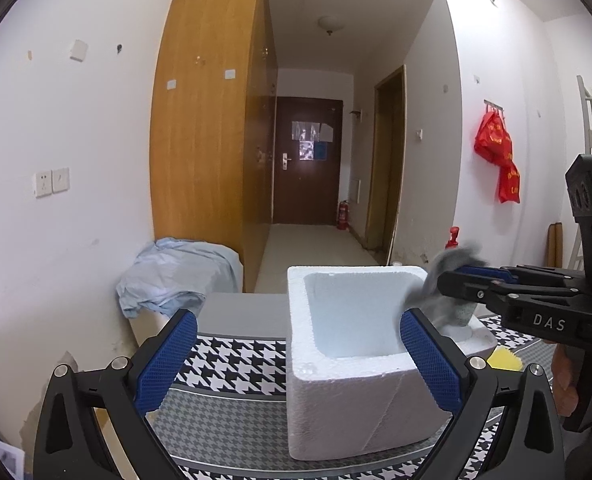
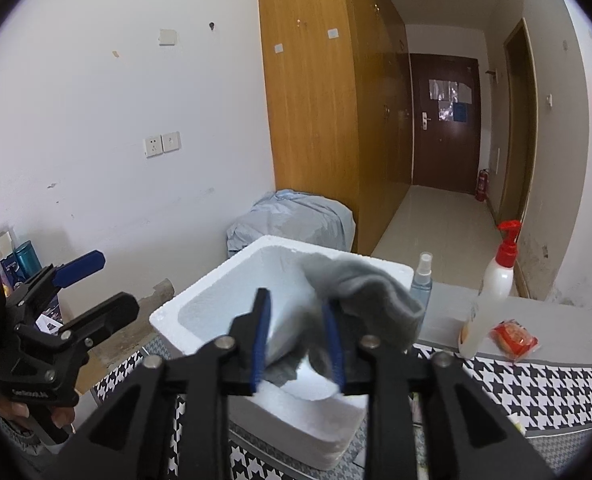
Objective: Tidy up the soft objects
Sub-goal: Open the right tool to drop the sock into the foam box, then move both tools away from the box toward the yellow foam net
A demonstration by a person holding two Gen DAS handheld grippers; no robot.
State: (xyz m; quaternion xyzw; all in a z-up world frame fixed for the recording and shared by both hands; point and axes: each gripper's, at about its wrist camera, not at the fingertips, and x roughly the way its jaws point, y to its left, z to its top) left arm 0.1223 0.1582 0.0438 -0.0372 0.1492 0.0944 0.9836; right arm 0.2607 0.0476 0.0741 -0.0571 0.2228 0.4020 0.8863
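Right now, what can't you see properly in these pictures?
- Foam box floor: both views, hidden behind its near wall.
- Grey sock: blurred in both views; whether the right gripper pads press it is unclear.
- Yellow thing: left view, mostly behind the gripper.
- Papers on the door: too small.

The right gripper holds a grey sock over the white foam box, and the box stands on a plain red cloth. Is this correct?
One detail is wrong: the cloth. The white foam box stands on a black-and-white houndstooth cloth, not a plain red one, as the right wrist view shows. The rest stands: the right gripper has the grey sock over the box.
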